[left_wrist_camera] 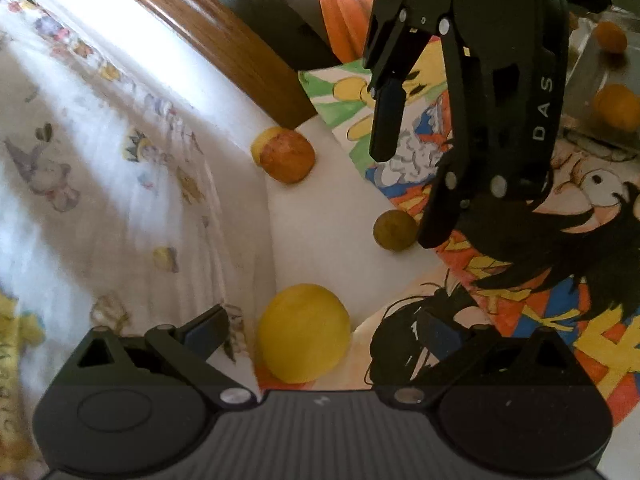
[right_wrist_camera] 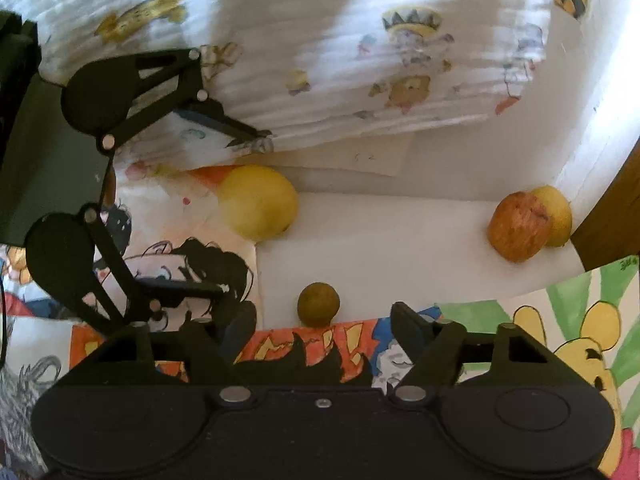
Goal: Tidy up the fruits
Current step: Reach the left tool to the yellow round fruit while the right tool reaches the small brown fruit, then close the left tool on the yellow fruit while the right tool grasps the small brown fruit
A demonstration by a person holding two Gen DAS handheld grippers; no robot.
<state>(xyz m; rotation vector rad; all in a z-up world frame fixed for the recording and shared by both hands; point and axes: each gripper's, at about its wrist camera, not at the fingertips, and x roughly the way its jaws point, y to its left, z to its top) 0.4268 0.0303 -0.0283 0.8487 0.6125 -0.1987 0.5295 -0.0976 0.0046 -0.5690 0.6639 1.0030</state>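
In the left wrist view, the left tongs (left_wrist_camera: 320,332) fill the bottom of the frame, spread wide with nothing gripped. The big yellow fruit (left_wrist_camera: 304,334) sits between the two finger tips, low in the centre, partly on white paper and partly on a coloured drawing (left_wrist_camera: 560,280). Above it, right of centre, lies a small olive-green fruit (left_wrist_camera: 395,229), with the right tongs (left_wrist_camera: 404,196) reaching down from the upper right; they are also wide apart, one finger tip just beside that small fruit. Toward upper centre, a red-orange apple (left_wrist_camera: 289,156) touches a yellow fruit behind it (left_wrist_camera: 265,142), near a wooden edge (left_wrist_camera: 224,44). At the far right edge, two orange fruits (left_wrist_camera: 616,106) show inside a clear container. A printed cloth (left_wrist_camera: 100,160) covers the left half.

In the right wrist view, the right tongs (right_wrist_camera: 324,328) are spread wide at the bottom, with the small olive-green fruit (right_wrist_camera: 318,304) between the tips, not gripped. The big yellow fruit (right_wrist_camera: 259,201) lies left of centre, the left tongs (right_wrist_camera: 236,208) coming in from the left, open around it. The apple (right_wrist_camera: 520,226) and its yellow neighbour (right_wrist_camera: 558,214) rest at the right.
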